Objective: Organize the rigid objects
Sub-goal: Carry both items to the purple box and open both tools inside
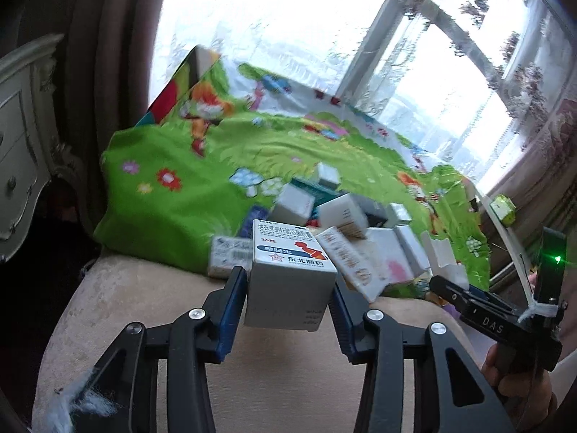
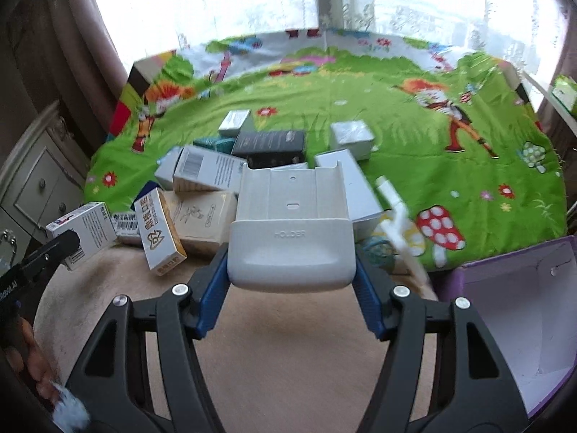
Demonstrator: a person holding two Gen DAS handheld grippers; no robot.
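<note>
A glossy cardboard medicine box (image 1: 288, 263) is seen, a matt white plastic holder (image 2: 292, 245), a smooth printed cloth (image 2: 396, 115), and a soft, napped beige cushion (image 1: 144, 303).

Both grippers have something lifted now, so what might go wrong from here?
1. The left gripper pinches the white medicine box with the red figure only at its lower sides; it might tip forward.
2. The right gripper grips only the rounded bottom of the white plastic holder; it may slip.
3. The heap of small cartons beside both could get knocked.
</note>
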